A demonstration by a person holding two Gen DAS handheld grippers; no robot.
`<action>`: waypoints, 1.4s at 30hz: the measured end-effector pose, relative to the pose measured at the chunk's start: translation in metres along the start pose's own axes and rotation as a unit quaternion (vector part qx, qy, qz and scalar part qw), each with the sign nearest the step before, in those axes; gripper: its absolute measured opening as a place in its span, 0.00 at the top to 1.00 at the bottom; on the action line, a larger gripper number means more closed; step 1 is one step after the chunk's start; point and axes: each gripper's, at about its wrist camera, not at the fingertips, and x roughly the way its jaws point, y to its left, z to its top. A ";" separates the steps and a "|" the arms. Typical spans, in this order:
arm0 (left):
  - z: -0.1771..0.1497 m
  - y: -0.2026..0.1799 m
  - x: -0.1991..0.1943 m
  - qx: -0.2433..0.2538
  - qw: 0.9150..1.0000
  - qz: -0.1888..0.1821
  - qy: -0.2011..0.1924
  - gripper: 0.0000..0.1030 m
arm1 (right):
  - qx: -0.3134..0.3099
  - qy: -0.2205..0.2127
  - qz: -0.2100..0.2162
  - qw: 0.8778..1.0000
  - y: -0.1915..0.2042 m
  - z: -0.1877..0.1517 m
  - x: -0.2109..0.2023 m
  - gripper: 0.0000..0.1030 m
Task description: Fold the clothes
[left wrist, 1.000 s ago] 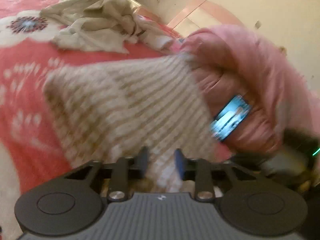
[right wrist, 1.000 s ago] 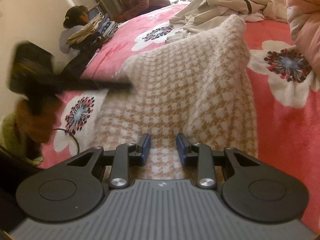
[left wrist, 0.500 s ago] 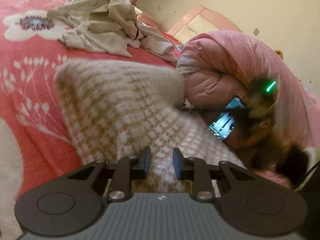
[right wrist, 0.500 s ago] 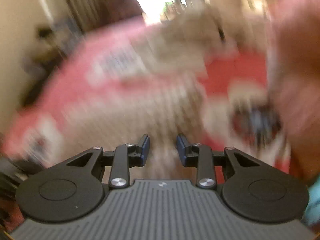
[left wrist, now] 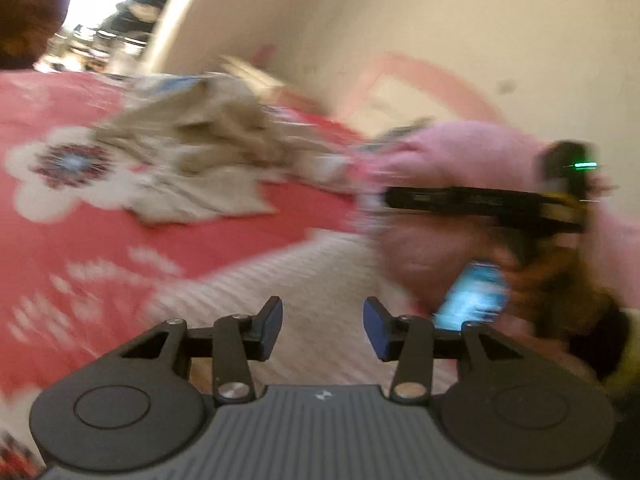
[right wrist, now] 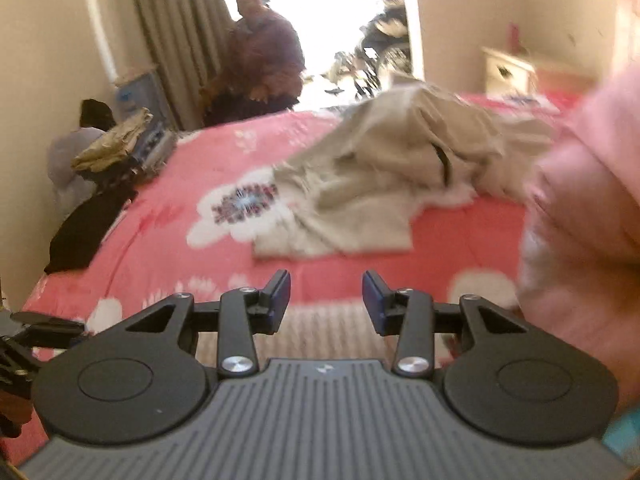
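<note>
The cream-and-tan checked knit garment (left wrist: 304, 280) lay flat on the red floral bedspread (left wrist: 100, 248), just beside the pink padded quilt (right wrist: 584, 216). Above it, the left gripper (left wrist: 323, 328) was spreading its fingers with nothing between them. The right gripper (right wrist: 326, 296) was likewise opening, empty, over the garment's edge. A crumpled beige garment pile (right wrist: 400, 168) sat farther up the bedspread.

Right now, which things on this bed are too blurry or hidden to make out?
- Checked sweater: left view, motion blur smears its pattern; right view, the gripper body hides most of it.
- Phone: left view, screen too blurred to read.
- Beige clothes pile: both views, garment types unclear.
</note>
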 end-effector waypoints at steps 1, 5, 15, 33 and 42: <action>-0.002 0.009 0.013 -0.001 1.000 0.025 0.011 0.58 | -0.001 0.002 -0.001 1.000 0.000 -0.001 0.014 0.63; -0.013 0.035 0.045 -0.011 0.998 0.063 0.023 0.66 | 0.005 0.073 -0.036 0.997 -0.020 -0.043 0.084 0.66; -0.001 0.028 0.022 -0.019 0.999 0.044 0.014 0.62 | 0.001 0.058 0.004 0.998 -0.021 -0.036 0.041 0.67; -0.054 -0.074 -0.014 0.099 0.991 -0.021 0.085 0.57 | -0.069 0.157 0.167 0.971 0.032 -0.092 -0.079 0.65; -0.084 -0.121 0.020 0.157 0.976 0.041 0.145 0.42 | -0.038 0.214 0.119 0.969 0.054 -0.158 -0.055 0.62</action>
